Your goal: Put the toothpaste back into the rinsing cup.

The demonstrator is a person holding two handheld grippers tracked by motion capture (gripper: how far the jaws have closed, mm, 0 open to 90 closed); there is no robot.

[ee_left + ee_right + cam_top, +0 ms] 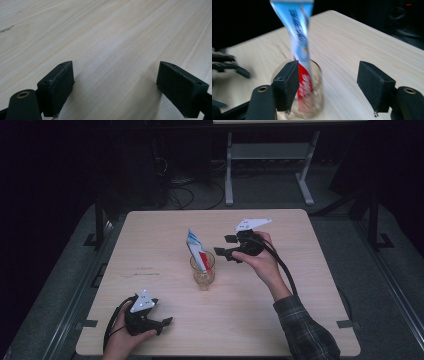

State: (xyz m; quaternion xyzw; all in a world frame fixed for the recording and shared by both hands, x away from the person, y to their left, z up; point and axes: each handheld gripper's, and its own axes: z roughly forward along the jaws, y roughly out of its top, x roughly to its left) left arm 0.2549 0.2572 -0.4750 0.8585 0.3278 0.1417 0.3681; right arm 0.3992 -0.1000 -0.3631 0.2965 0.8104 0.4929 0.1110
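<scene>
right gripper [226,246] open and empty beside blue, white and red toothpaste tube [197,251] upright in clear glass [203,272]

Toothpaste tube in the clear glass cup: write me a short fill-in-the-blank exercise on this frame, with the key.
1. The blue, white and red toothpaste tube stands tilted inside the clear ____ cup.
2. The right gripper is beside the tube with its jaws ____.
3. The left gripper has open jaws with only the light ____ table between them.

Missing words: glass; open; wooden
</scene>
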